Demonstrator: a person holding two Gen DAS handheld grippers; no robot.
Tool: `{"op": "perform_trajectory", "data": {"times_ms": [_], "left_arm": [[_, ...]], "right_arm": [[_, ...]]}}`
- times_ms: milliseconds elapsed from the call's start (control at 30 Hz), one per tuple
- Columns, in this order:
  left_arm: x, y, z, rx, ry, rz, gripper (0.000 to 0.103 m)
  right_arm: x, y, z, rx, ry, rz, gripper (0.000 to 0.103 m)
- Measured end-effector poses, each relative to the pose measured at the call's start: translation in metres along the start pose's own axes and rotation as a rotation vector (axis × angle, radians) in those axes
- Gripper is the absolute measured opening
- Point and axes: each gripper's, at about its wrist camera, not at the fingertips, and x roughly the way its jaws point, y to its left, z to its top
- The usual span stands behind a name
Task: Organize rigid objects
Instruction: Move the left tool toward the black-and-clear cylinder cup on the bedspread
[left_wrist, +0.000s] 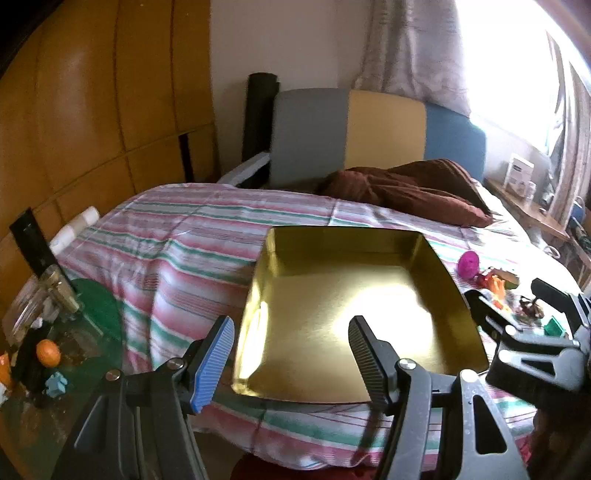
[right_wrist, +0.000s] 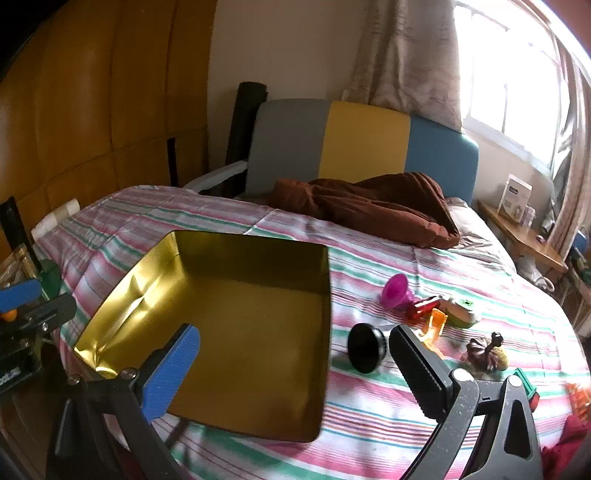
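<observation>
An empty gold metal tin (left_wrist: 343, 314) lies open on the striped bedspread; it also shows in the right wrist view (right_wrist: 240, 332). Small toys lie on the bed to its right: a magenta funnel (right_wrist: 395, 290), a red piece (right_wrist: 421, 308), an orange piece (right_wrist: 436, 325), a black round lens (right_wrist: 365, 352), a brown figurine (right_wrist: 484, 352) and a green block (right_wrist: 526, 384). My left gripper (left_wrist: 291, 354) is open and empty over the tin's near edge. My right gripper (right_wrist: 295, 373) is open and empty over the tin's near right side, its black finger (right_wrist: 417, 369) beside the lens.
A brown pillow (right_wrist: 369, 206) lies at the head of the bed against a grey, yellow and blue headboard (right_wrist: 351, 144). A glass side table (left_wrist: 55, 332) with an orange ball (left_wrist: 48, 352) stands at the left. A wooden shelf (right_wrist: 524, 236) is at the right.
</observation>
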Motion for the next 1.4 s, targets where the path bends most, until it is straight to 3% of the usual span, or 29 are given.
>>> {"op": "perform_trajectory", "data": {"times_ms": [233,567,633,733,933,1100,1333,1400], "left_arm": [[0.004,-0.019,0.005,0.052,0.007,-0.047,0.066],[0.011,-0.056,0.015,0.136,0.01,-0.143,0.066],[0.012,-0.062,0.015,0.157,0.011,-0.163,0.073],[0.014,-0.074,0.017,0.189,0.016,-0.198,0.073],[0.023,-0.108,0.027,0.295,0.038,-0.248,0.074],[0.038,-0.148,0.039,0.387,0.09,-0.332,0.073],[0.068,-0.225,0.043,0.669,0.145,-0.474,0.073],[0.085,-0.243,0.044,0.717,0.199,-0.508,0.073]], "right_arm": [[0.002,-0.049,0.01,0.055,0.02,-0.051,0.103],[0.009,-0.14,0.017,0.13,0.036,-0.194,0.103],[0.011,-0.161,0.016,0.158,0.037,-0.213,0.103],[0.017,-0.194,0.011,0.208,0.034,-0.24,0.103],[0.03,-0.254,-0.012,0.326,0.051,-0.295,0.103],[0.033,-0.28,-0.023,0.465,0.079,-0.271,0.103],[0.029,-0.292,-0.024,0.549,0.064,-0.226,0.103],[0.025,-0.297,-0.026,0.576,0.05,-0.224,0.103]]}}
